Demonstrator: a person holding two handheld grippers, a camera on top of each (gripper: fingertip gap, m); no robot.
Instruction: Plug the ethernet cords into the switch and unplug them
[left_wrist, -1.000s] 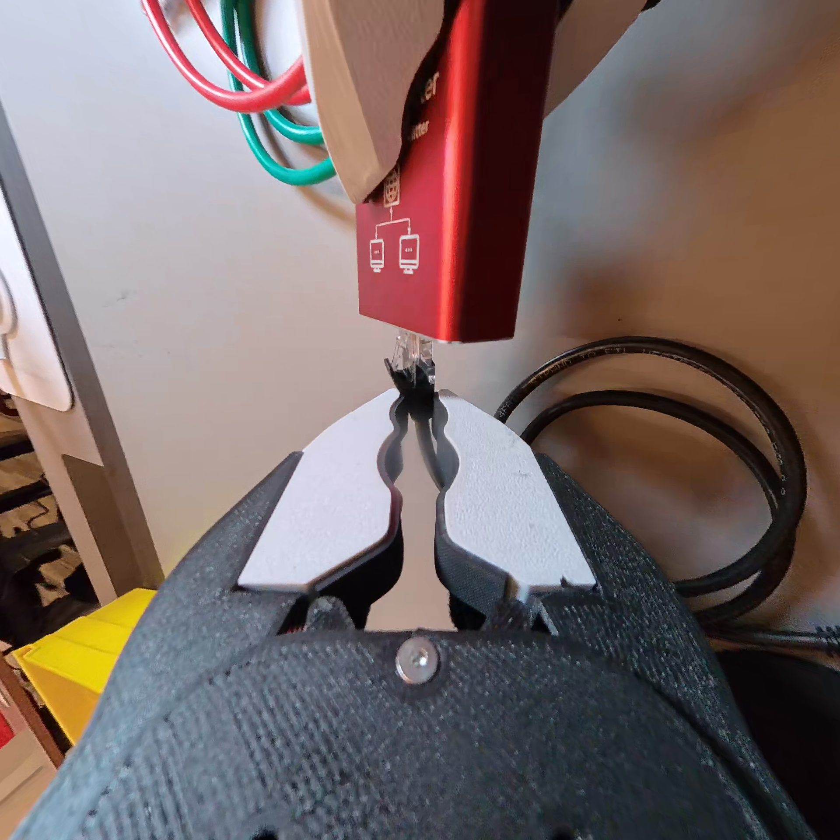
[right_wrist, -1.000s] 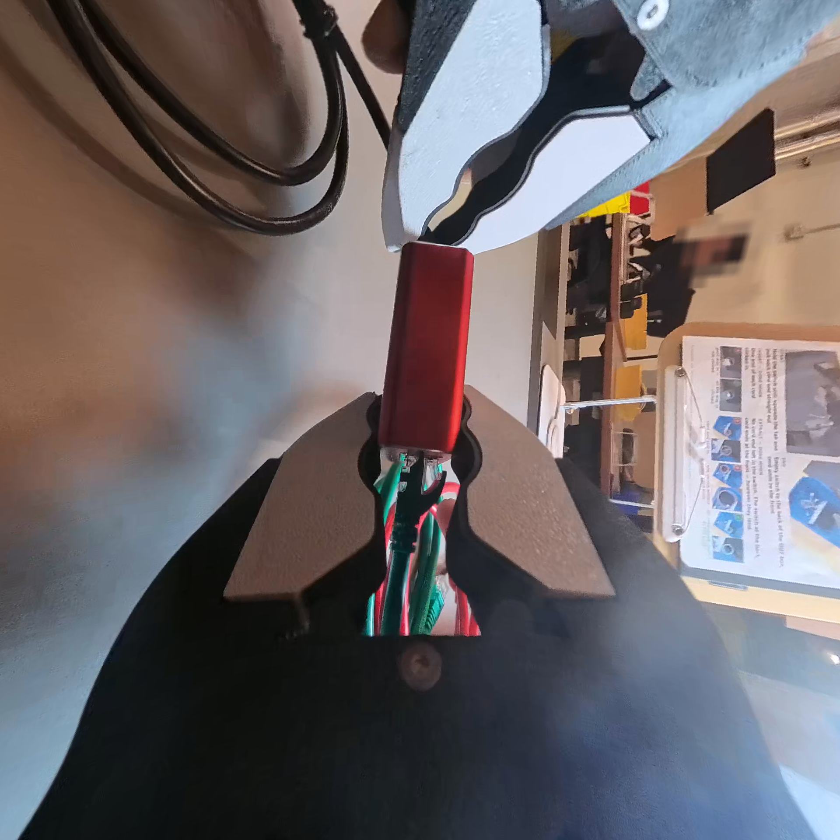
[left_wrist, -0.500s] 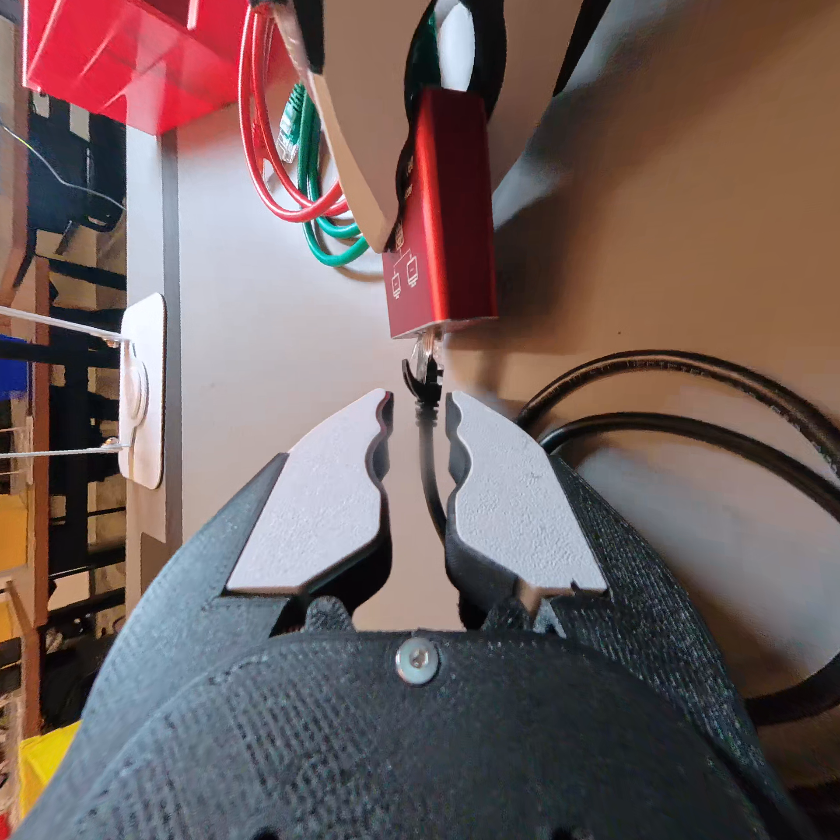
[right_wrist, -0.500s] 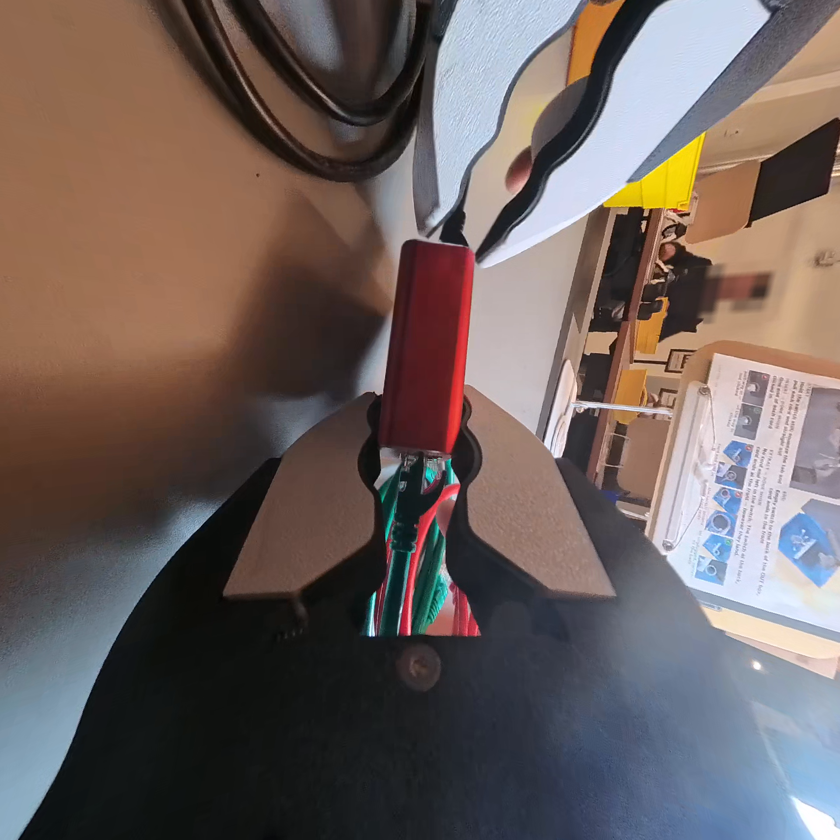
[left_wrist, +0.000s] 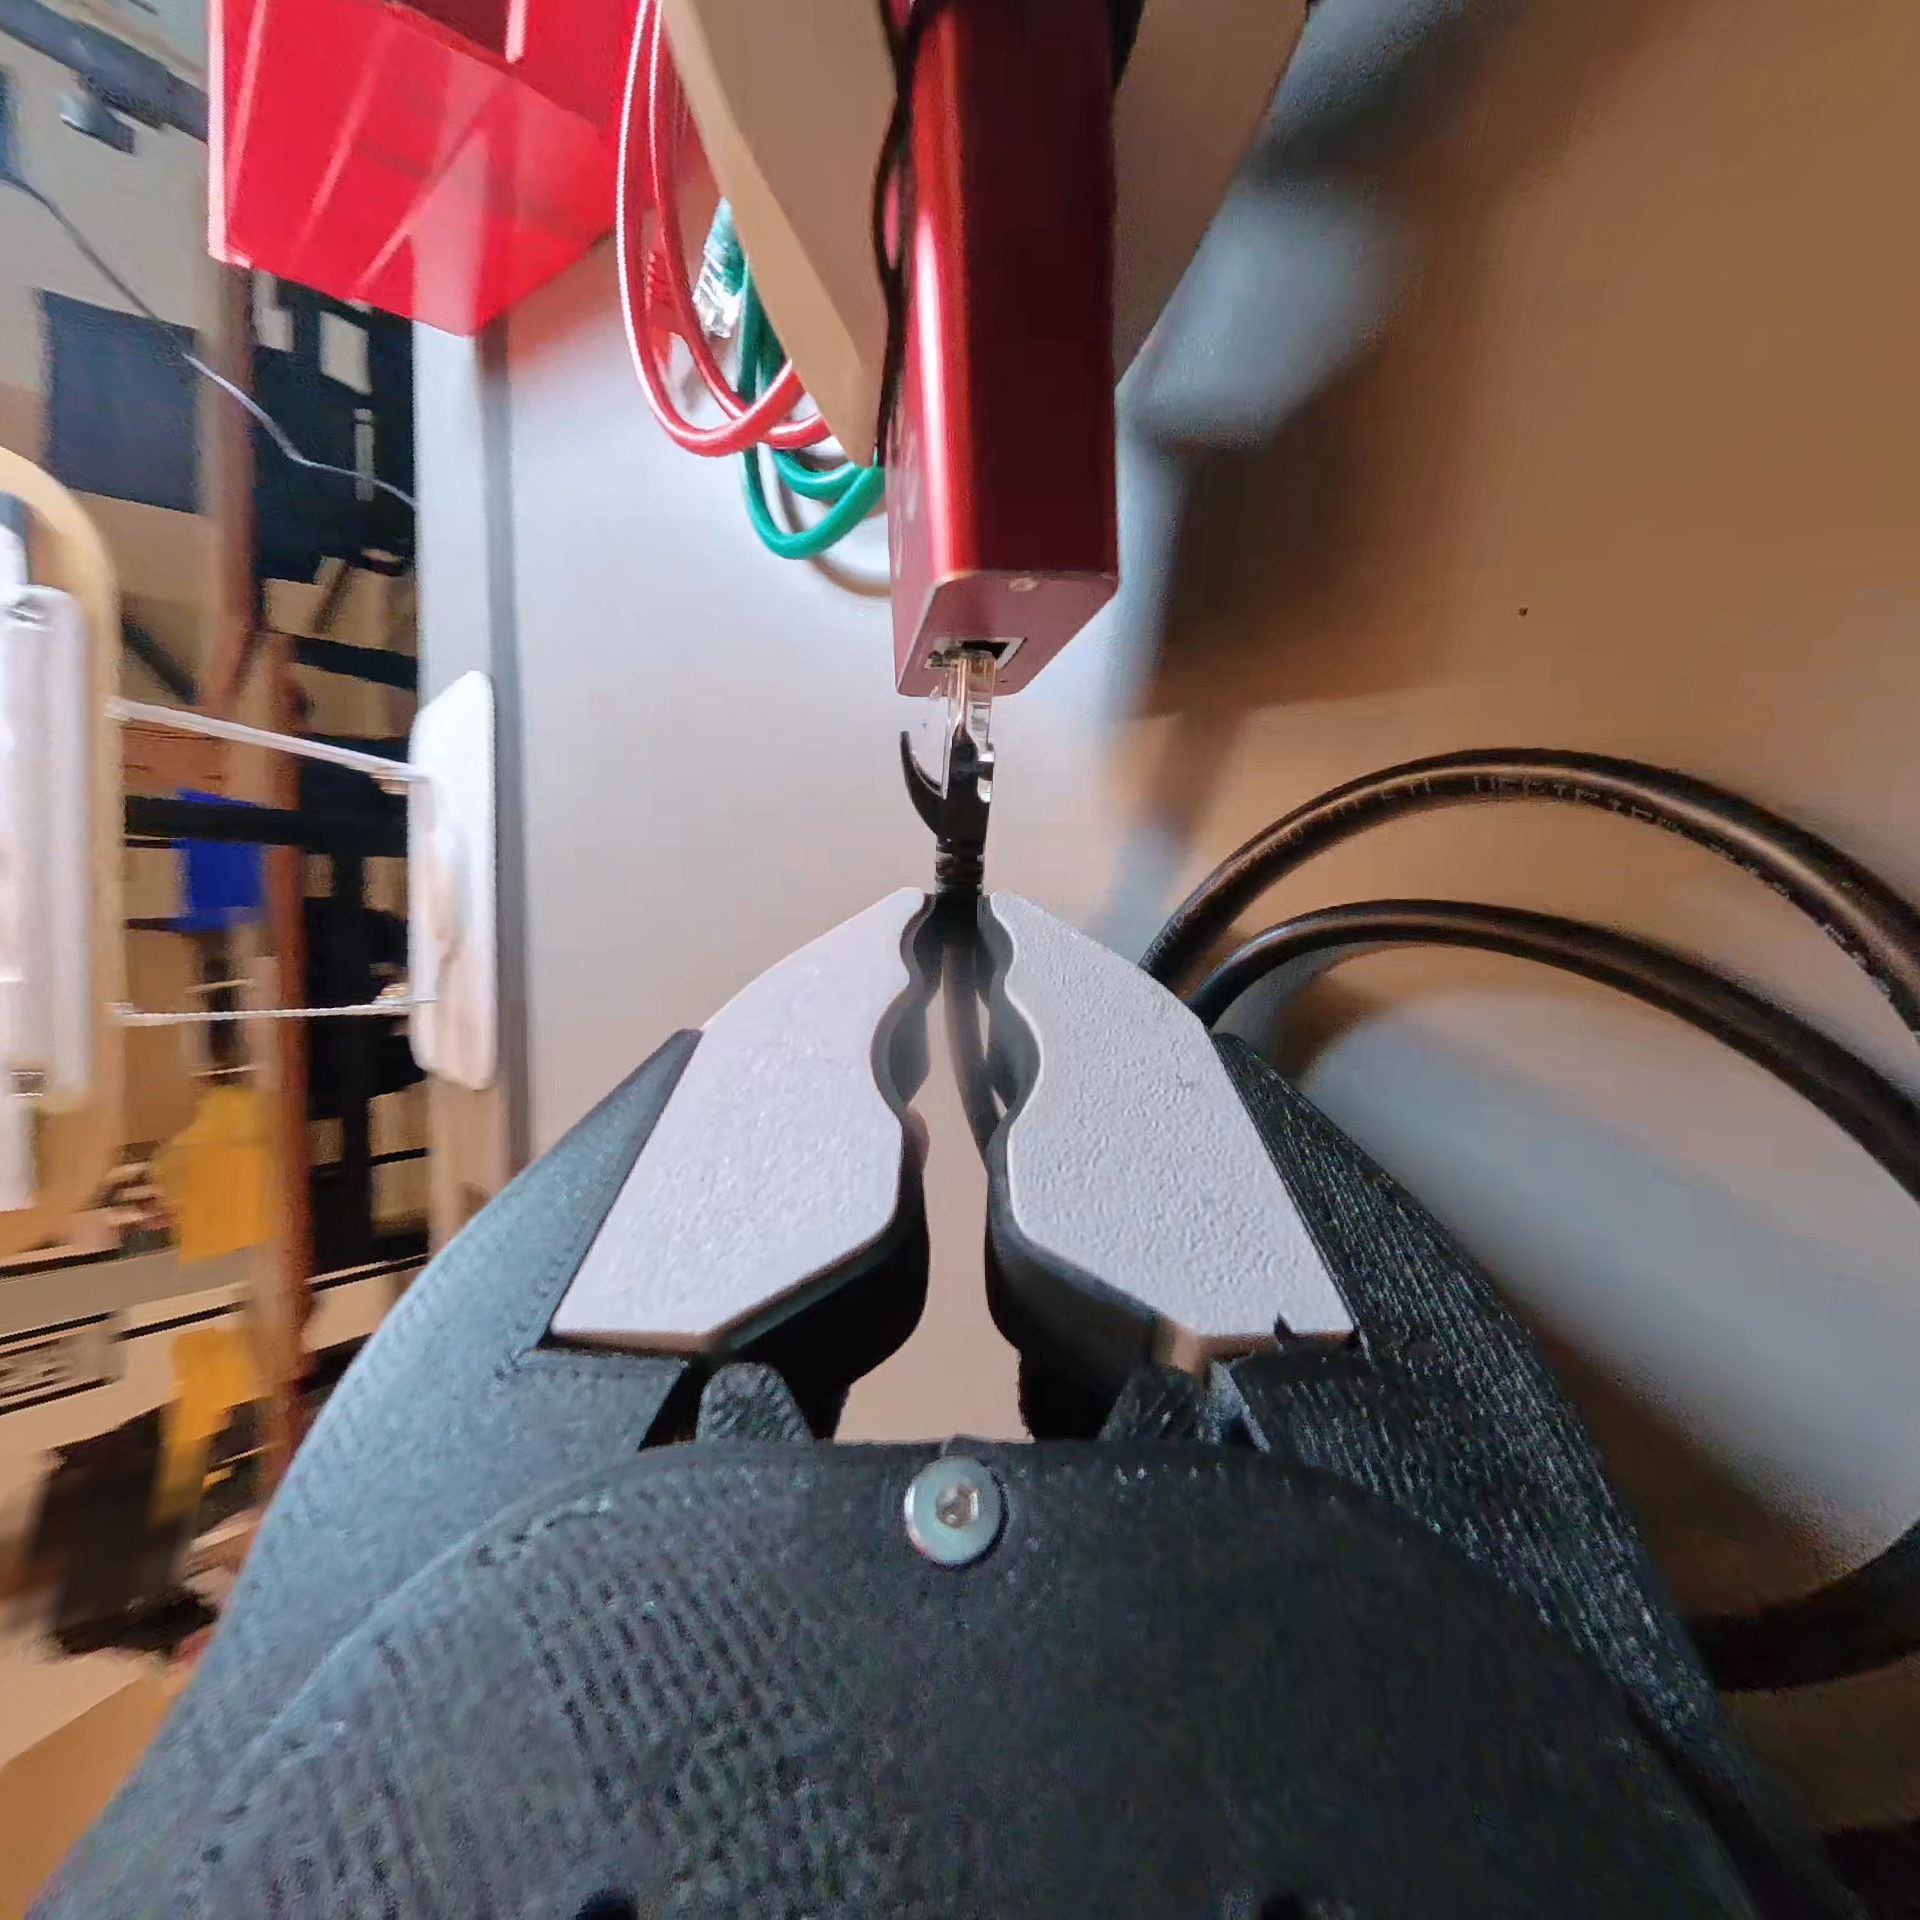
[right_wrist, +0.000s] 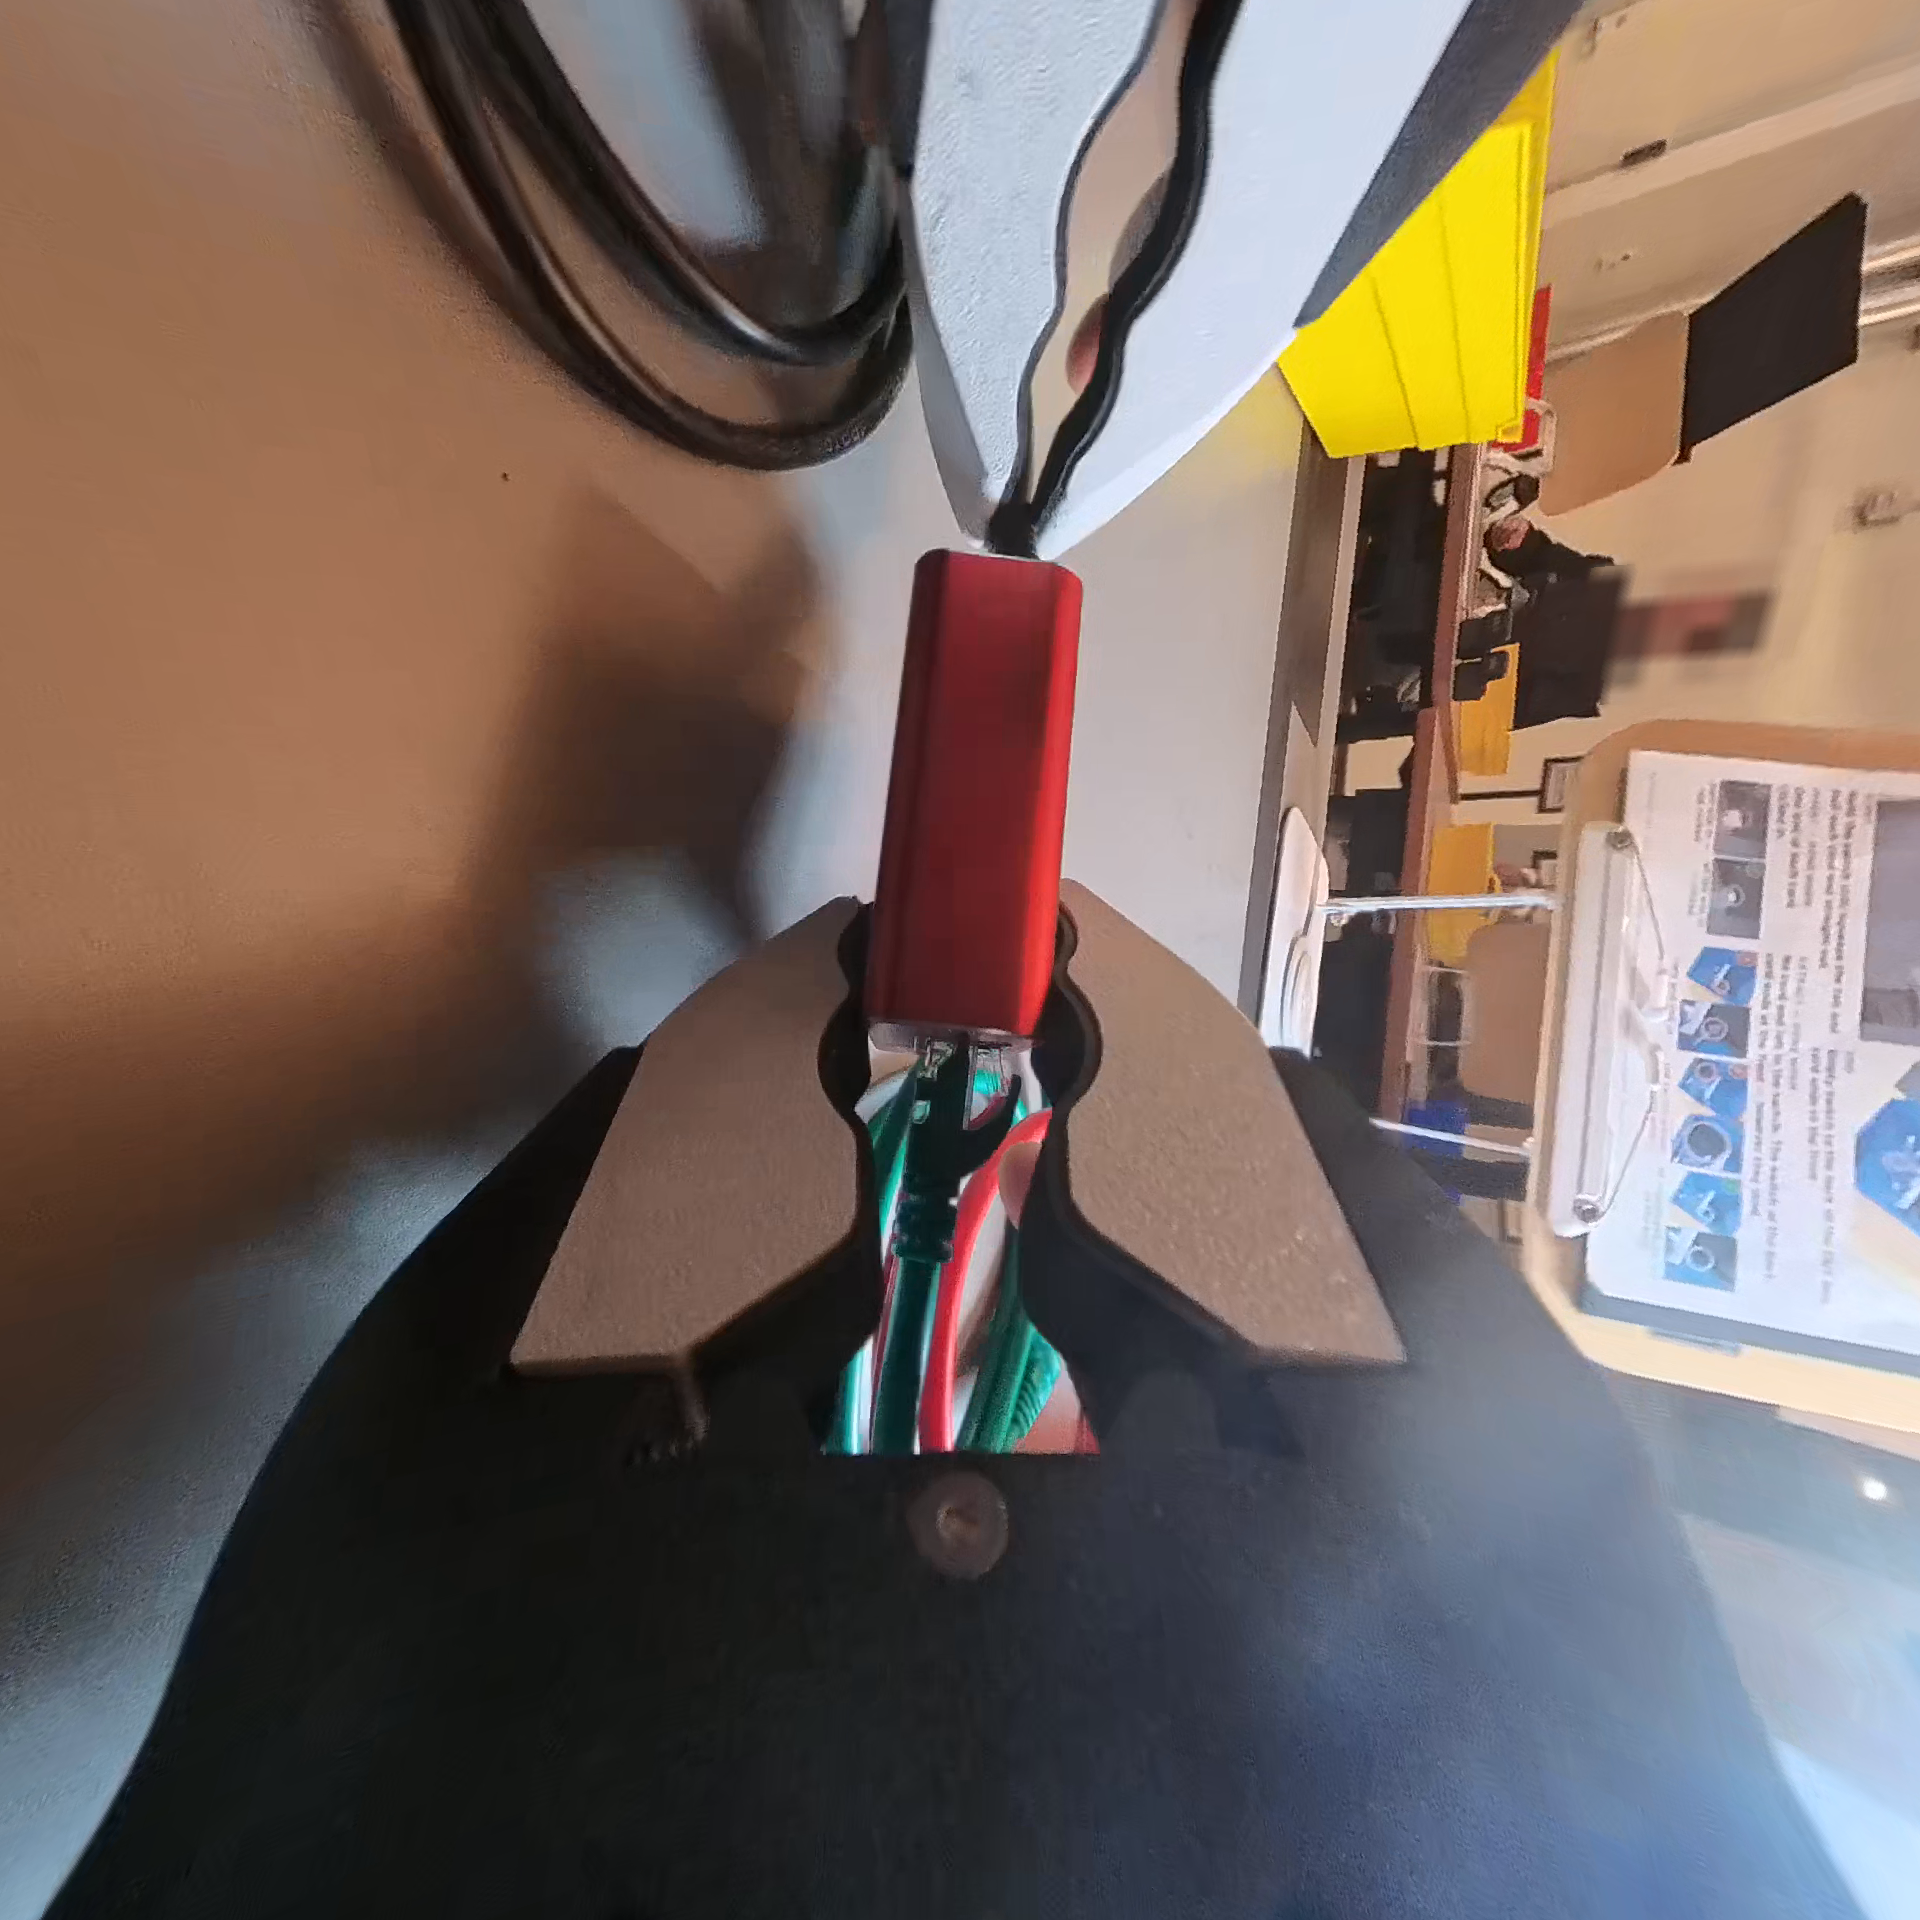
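My right gripper (right_wrist: 961, 920) is shut on the red switch (right_wrist: 977, 769) and holds it above the table. A green cord (right_wrist: 920, 1195) is plugged into the switch's near end, with a red cord (right_wrist: 945, 1320) beside it. In the left wrist view, my left gripper (left_wrist: 956, 906) is shut on a black ethernet cord (left_wrist: 961, 831) just behind its boot. The cord's clear plug (left_wrist: 966, 696) sits with its tip in the port of the switch (left_wrist: 1003, 416). The left gripper also shows in the right wrist view (right_wrist: 1029, 520), at the switch's far end.
A thick black cable coil (left_wrist: 1558, 842) lies on the table to the right of the switch. Loose red and green cords (left_wrist: 790, 488) hang behind it. A red bin (left_wrist: 395, 166), a yellow bin (right_wrist: 1434, 312) and a clipboard stand (right_wrist: 1756, 1039) sit at the table's edge.
My left gripper opened half a second ago and has now shut again on the black cord, farther back behind the plug. The right gripper has kept hold of the switch.
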